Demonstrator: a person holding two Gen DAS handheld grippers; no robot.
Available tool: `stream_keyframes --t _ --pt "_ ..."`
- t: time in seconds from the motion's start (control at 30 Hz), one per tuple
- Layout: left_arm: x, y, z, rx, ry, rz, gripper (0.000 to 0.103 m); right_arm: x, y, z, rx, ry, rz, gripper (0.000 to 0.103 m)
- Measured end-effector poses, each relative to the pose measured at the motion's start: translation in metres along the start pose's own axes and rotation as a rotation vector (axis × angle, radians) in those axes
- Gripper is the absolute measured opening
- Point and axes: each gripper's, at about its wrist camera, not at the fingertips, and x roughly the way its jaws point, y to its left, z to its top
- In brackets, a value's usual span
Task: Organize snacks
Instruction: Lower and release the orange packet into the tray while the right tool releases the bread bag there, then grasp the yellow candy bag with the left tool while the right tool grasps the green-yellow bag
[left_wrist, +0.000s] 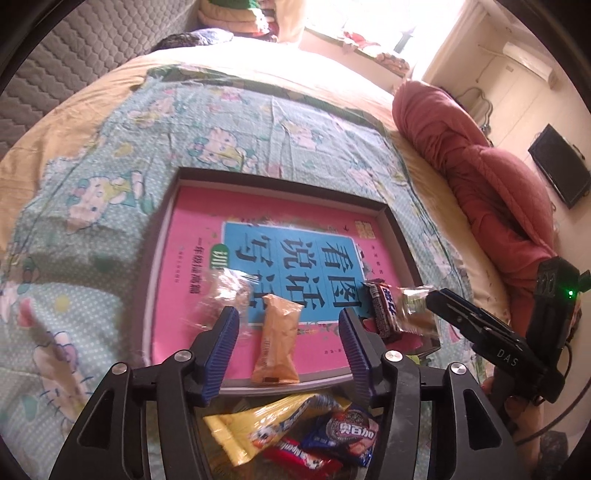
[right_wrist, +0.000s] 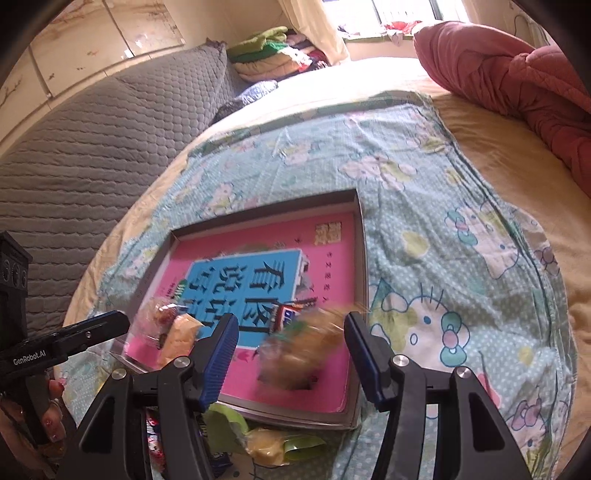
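Lying across the near edge of the shallow tray on the bed are four small snacks, left to right: a clear crinkly packet at the near-left corner, an orange wrapped bar overhanging the near rim, a dark chocolate bar, and a brownish packet at the near-right corner. The left gripper stands about half open, its jaws straddling the orange bar with clear gaps on both sides, gripping nothing. The right gripper is likewise about half open over the blurred brownish packet; whether its pads touch it I cannot tell. More snacks lie heaped on the quilt just off the tray's near edge. All look light, soft and crushable, with slick film wrappers; a gentle pinch across the narrow middle, not the crimped ends, seems the safest hold.
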Motion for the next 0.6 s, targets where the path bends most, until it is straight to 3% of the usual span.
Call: stream_keyframes --t 0.47,0.6 --pt "-0.043 0.024 -0.019 -0.011 -0.017 0.001 0.063 -0.033 0.026 -0.009 -0.108 -0.085 0.050 0.065" --pt "-0.047 0.029 -0.025 -0.019 0.000 -0.015 0.069 -0.037 0.028 -0.012 -0.111 -0.095 0.067 0.068"
